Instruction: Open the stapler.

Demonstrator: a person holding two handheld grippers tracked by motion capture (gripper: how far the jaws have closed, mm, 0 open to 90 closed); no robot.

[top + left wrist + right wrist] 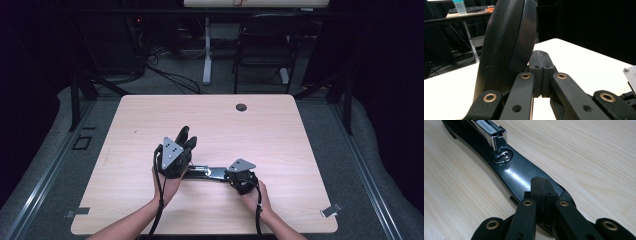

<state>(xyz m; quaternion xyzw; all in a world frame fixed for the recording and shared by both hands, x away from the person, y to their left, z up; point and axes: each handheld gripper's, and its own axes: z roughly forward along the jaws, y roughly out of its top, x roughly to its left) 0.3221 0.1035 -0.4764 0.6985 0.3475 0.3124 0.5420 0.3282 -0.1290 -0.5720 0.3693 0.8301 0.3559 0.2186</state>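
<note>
A black stapler lies swung open on the wooden table [280, 135]. Its flat base [212, 173] [511, 173] runs between the two hands, with the round metal anvil [502, 155] and the chrome staple rail [489, 129] showing. The stapler's black top cover [181, 134] [506, 47] stands raised, leaning against the outer side of my left gripper [191, 143] [539, 72], whose jaws are shut with nothing between them. My right gripper [228, 174] [541, 191] is shut too, its tips resting on the near end of the base.
A round cable hole [241, 107] sits near the table's far edge. Beyond the table stand a dark chair [265, 50] and a white desk leg [206, 50]. A shelf with a pale blue bottle [460, 7] is off in the background.
</note>
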